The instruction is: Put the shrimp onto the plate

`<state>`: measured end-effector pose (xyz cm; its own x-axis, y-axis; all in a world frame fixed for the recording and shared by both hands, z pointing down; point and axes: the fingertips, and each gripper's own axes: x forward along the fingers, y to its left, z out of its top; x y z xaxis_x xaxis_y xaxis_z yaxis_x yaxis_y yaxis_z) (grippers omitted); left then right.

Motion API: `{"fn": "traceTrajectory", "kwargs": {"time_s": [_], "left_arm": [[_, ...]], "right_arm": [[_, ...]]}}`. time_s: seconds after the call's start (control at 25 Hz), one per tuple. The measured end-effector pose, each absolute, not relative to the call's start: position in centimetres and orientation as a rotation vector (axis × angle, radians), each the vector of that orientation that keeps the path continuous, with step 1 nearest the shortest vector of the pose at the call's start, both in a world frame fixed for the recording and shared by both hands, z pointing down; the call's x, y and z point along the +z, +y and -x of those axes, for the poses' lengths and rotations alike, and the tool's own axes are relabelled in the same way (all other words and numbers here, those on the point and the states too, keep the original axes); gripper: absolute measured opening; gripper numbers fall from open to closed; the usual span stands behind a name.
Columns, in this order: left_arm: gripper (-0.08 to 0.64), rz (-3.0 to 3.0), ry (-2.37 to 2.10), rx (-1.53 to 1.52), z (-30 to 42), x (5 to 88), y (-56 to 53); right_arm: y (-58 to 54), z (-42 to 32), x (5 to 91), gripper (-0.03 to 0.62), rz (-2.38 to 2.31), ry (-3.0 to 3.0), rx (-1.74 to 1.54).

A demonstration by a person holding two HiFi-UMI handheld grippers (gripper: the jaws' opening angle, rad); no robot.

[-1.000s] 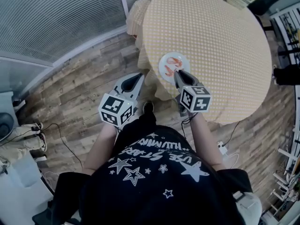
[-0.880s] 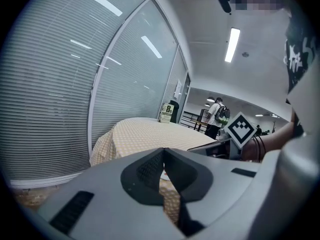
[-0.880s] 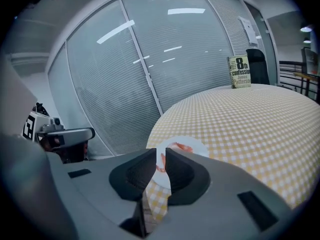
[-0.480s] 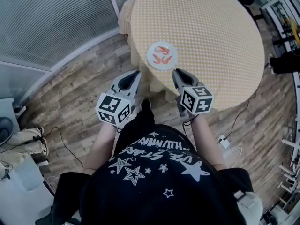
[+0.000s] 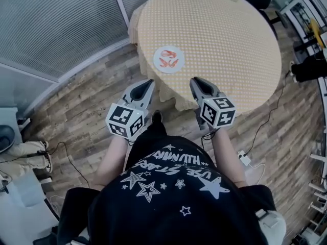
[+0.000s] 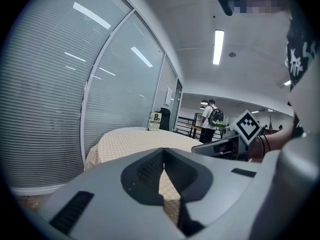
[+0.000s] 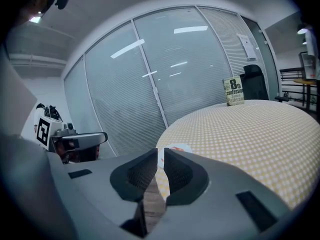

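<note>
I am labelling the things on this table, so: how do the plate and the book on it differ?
The plate is round, white, lies flat at the near edge of the table and carries shrimp; the book is rectangular, printed and stands upright at the far edge. Both rest on this table.

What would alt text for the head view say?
From above: a plate of shrimp sits near the edge of a round table; the person's left hand-held gripper and right hand-held gripper hang empty short of it.
</note>
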<state>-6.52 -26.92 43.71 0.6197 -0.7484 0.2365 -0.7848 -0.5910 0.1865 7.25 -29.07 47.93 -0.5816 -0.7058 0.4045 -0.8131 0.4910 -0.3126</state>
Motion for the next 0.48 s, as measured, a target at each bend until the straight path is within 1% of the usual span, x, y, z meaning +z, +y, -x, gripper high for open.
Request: {"fn": "traceTrajectory", "kwargs": {"time_s": [0.48], "left_arm": [[0.008,-2.613,-1.292,0.212,1.6,42.2,-20.4]], "right_arm": [[-21.3,-12.9,48.3,0.054,-1.309,-2.538,0.740]]}}
